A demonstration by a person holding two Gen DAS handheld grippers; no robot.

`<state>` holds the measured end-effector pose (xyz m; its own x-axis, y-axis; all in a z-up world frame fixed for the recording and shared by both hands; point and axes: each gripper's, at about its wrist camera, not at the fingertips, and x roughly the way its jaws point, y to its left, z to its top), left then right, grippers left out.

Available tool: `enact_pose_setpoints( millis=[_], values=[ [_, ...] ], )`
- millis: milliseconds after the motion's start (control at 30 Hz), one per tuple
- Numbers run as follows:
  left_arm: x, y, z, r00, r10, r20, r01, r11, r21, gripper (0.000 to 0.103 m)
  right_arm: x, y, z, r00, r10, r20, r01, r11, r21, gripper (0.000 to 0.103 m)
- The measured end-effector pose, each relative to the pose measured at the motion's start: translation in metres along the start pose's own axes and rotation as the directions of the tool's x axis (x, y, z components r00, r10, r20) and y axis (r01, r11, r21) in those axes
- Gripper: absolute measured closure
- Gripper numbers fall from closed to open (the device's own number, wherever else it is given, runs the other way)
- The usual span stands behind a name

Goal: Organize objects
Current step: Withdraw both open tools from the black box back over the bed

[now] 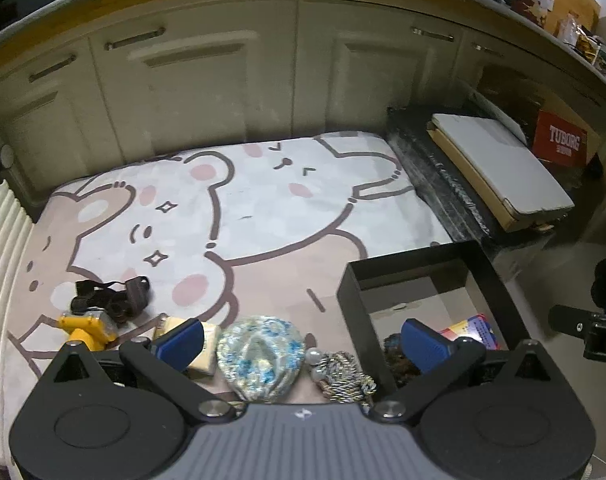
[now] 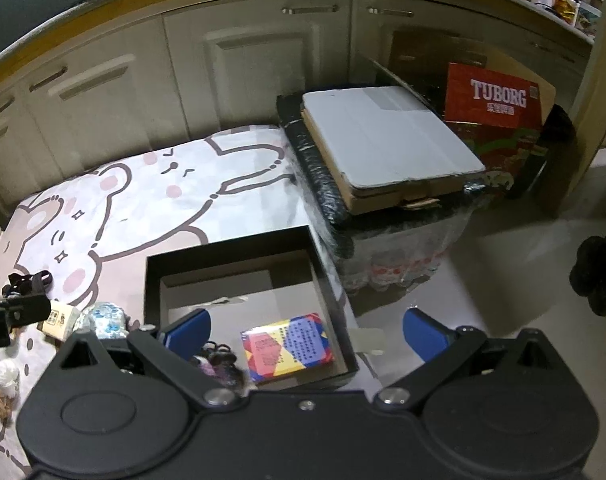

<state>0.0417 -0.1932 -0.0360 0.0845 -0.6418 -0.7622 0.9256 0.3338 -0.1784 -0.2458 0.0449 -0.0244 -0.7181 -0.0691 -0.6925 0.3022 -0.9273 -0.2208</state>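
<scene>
Box [image 2: 331,280], black-walled and open-topped, sits at the mat's [image 1: 263,208] right edge and already holds a colourful packet [image 2: 287,346] and a dark tangle. We hold the left gripper [image 1: 299,340] spread wide and empty over the blue-patterned pouch [image 1: 261,354], with the rope bundle [image 1: 345,372] just beside it; closing carelessly could snag both. Our right gripper [image 2: 307,332], also spread and empty, straddles the box's right wall and could knock it.
</scene>
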Motion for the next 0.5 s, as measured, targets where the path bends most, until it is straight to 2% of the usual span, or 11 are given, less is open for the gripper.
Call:
enact_pose_setpoints(
  millis=[200, 500],
  values=[
    [-0.005, 0.023, -0.001, 0.999, 0.037, -0.003, -0.037, 0.999, 0.011, 0.000, 0.005, 0.027, 0.004, 0.999, 0.035, 0.001, -0.035, 0.999, -0.019, 0.000],
    [-0.019, 0.075, 0.000, 0.998, 0.068, 0.007, -0.068, 0.997, -0.024, 0.000, 0.005, 0.077, 0.008, 0.996, 0.089, 0.011, -0.088, 0.994, -0.067, 0.000]
  ],
)
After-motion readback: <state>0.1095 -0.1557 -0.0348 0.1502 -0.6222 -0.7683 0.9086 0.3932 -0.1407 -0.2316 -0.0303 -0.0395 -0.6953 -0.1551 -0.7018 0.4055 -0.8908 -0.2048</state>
